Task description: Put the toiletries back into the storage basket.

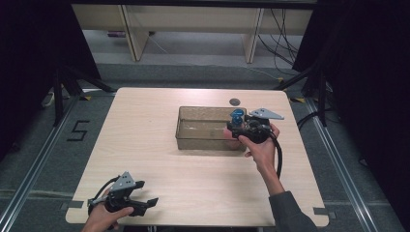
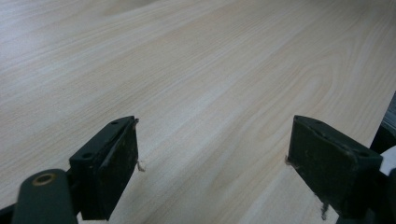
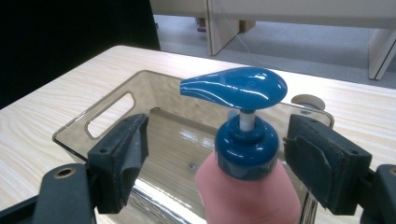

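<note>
At the table's near left corner we hold the left gripper [image 1: 145,192] low over bare wood, its jaws spread wide with nothing between them. Further right, our right gripper [image 3: 212,156] sits at the right end of the clear bin [image 3: 112,100], its jaws released and apart on either side of the pink pump bottle [image 3: 247,196], whose blue pump head [image 3: 238,86] stands upright inside that bin.

L tongs [image 2: 212,158] open, low; R tongs [image 3: 212,158] open, raised.
</note>
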Motion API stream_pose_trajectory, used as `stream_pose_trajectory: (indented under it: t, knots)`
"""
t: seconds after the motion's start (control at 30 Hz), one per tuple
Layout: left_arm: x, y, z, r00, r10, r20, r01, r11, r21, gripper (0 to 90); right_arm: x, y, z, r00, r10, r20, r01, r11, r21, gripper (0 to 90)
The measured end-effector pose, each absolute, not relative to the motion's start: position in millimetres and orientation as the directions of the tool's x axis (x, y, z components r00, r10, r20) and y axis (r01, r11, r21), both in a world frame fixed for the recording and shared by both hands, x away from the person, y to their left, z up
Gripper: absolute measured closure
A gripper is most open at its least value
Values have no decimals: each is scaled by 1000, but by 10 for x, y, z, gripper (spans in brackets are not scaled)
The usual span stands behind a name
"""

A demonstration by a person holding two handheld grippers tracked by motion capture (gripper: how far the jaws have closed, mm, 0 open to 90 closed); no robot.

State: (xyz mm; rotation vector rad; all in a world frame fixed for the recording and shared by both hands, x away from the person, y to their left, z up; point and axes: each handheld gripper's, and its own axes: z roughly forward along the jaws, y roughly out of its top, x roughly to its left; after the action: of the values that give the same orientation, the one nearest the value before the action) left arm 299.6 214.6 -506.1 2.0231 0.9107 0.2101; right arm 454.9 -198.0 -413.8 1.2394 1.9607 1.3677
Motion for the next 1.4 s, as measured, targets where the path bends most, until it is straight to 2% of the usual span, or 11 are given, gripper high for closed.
stream_pose_trajectory:
  t: [0.2, 0.27, 0.43, 0.77, 0.8, 0.83, 0.87, 0.9, 1.23, 1.27, 1.4]
  knots:
    - [2987, 2152, -5052, 714, 675, -186, 522, -336, 784, 155, 4533, -1960, -4119, -498, 858, 125, 402, 101, 910, 218]
    - [2984, 2151, -5062, 718, 672, -179, 514, -339, 788, 155, 4515, -1947, -4107, -486, 858, 168, 446, 78, 892, 214]
    - [2980, 2163, -5063, 718, 672, -182, 514, -335, 790, 155, 4511, -1969, -4096, -499, 858, 122, 409, 109, 906, 212]
    - [2980, 2167, -5064, 720, 670, -182, 515, -340, 787, 155, 4442, -1912, -4059, -505, 848, 162, 436, 89, 895, 196]
    - [2981, 2167, -5064, 720, 670, -182, 515, -340, 787, 155, 4444, -1924, -4058, -510, 853, 114, 408, 123, 905, 195]
    - [2981, 2166, -5063, 720, 670, -182, 515, -340, 787, 154, 4437, -1908, -4062, -518, 844, 141, 412, 102, 905, 195]
    - [2981, 2166, -5063, 720, 670, -182, 515, -340, 787, 155, 4428, -1915, -4054, -516, 848, 118, 403, 119, 907, 195]
    - [2982, 2166, -5063, 720, 669, -181, 515, -341, 787, 155, 4405, -1905, -4042, -513, 845, 150, 433, 104, 896, 193]
    - [2982, 2159, -5072, 719, 671, -181, 511, -333, 792, 155, 4320, -1925, -4042, -518, 842, 151, 424, 100, 900, 190]
    - [2978, 2157, -5072, 713, 676, -186, 517, -329, 790, 155, 4328, -1932, -4050, -532, 837, 125, 398, 117, 910, 190]
    - [2978, 2153, -5075, 712, 676, -188, 518, -326, 791, 155, 4270, -1916, -4033, -522, 839, 154, 423, 98, 901, 190]
